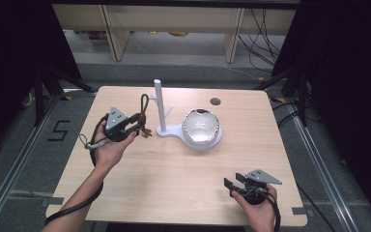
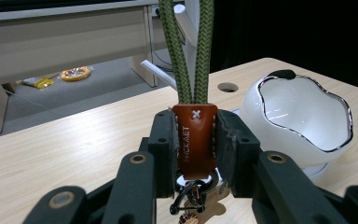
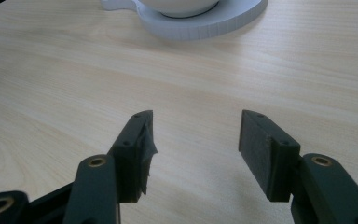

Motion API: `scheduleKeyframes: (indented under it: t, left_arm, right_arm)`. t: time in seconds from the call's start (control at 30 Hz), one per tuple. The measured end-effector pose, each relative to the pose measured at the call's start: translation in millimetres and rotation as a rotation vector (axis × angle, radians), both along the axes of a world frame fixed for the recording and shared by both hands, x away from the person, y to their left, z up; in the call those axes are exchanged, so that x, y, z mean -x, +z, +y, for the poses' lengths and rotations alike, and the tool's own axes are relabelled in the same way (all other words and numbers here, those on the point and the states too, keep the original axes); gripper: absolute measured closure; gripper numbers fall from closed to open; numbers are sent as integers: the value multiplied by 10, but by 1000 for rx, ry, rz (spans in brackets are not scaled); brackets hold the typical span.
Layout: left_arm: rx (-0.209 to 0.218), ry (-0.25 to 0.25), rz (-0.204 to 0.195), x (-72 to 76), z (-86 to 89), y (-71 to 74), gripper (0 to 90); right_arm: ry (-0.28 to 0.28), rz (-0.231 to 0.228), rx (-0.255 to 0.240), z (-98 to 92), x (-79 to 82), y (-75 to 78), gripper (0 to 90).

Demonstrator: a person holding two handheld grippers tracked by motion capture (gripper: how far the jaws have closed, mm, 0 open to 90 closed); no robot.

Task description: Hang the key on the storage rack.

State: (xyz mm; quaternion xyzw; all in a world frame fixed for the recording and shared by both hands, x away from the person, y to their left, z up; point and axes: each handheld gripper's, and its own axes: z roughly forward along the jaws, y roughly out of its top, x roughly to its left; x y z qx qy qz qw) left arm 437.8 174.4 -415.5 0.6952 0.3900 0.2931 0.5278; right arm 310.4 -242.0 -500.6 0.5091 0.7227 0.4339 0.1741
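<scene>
Fingers of the left gripper (image 2: 193,140) are pressed in on the brown leather tab (image 2: 195,140) of a keychain, pads against both its sides. Its green braided cord loop (image 2: 189,51) stands straight up. In the high view this left gripper (image 1: 136,122) sits near the tabletop's left edge, just left of the white stand post (image 1: 159,104).

Right gripper (image 3: 193,154) idle, its jaws spread wide over bare wood with nothing between them; seen from above, the right gripper (image 1: 234,186) is near the front right corner of the tabletop (image 1: 174,169).

White bowl with silver rim (image 1: 201,126) sits on the stand's round base (image 1: 212,143), mid-tabletop, right of the post.

Judgement: the likely step is hanging the loop on the stand. To do it well, keep the tab upright so the loop stays open, carry it above the peg, and release only once the cord bears on the peg.

Hard to make out:
- Metal rings and clasp (image 2: 193,196) below the tab, partly hidden by the jaws.
- Stand's side peg (image 1: 167,113), faint.
- Top of the loop, cut off in the left gripper view.
</scene>
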Motion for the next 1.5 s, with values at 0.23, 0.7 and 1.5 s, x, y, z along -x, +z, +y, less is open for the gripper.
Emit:
scheduleKeyframes:
  t: [0.23,0.7,1.5]
  left_arm:
    - [-10,3,21,-69,-14,-12,682]
    - [-9,6,53,-164,-67,-90,681]
    - [-10,-2,101,-301,-219,-185,676]
  right_arm:
    - [-6,0,23,-18,5,12,459]
    - [-14,19,-15,-2,11,5,458]
    - [1,9,-9,-19,-5,-6,456]
